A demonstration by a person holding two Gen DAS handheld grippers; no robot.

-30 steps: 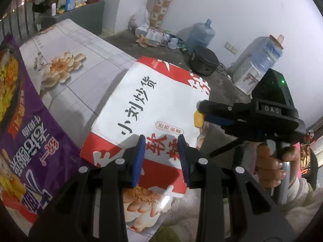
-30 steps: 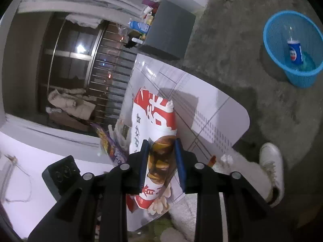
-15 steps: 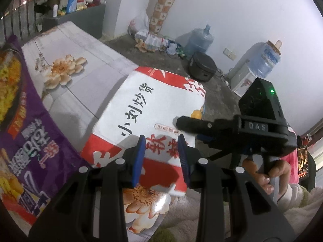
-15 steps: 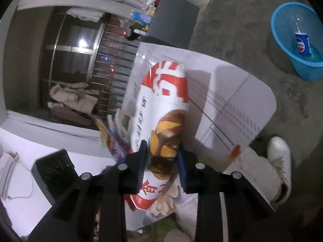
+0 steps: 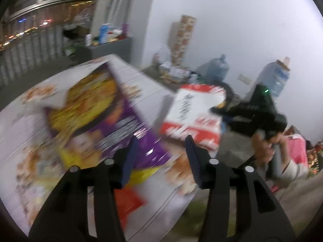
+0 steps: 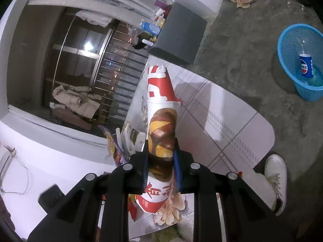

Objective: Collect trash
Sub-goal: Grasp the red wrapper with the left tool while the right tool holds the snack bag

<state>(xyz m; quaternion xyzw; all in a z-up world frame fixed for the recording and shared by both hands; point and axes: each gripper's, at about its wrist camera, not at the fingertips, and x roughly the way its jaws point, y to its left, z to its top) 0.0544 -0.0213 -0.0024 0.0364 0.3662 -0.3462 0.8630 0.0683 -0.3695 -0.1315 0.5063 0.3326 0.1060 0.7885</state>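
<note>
A red and white snack bag [image 6: 159, 92] stands folded lengthwise over the table [image 6: 232, 121]. My right gripper [image 6: 160, 149] is shut on its lower half, and its jaws are still closing. The left wrist view is blurred. It shows the same bag [image 5: 193, 109] held off the table's edge by the right gripper. A purple snack bag [image 5: 105, 111] lies flat on the flowered tabletop [image 5: 20, 131]. My left gripper [image 5: 161, 141] hovers over its near corner, jaws opening, with nothing gripped.
A blue mesh basket [image 6: 288, 40] with a Pepsi bottle [image 6: 305, 65] in it stands on the concrete floor at right. A person's white shoe [image 6: 276, 173] is beside the table. A grey cabinet [image 6: 181, 32], water jugs [image 5: 274, 78] and a litter pile [image 5: 171, 72] line the wall.
My left gripper has let go of the red and white bag, widened, and swung left and up over the purple bag. The right gripper has tightened on the red and white bag.
</note>
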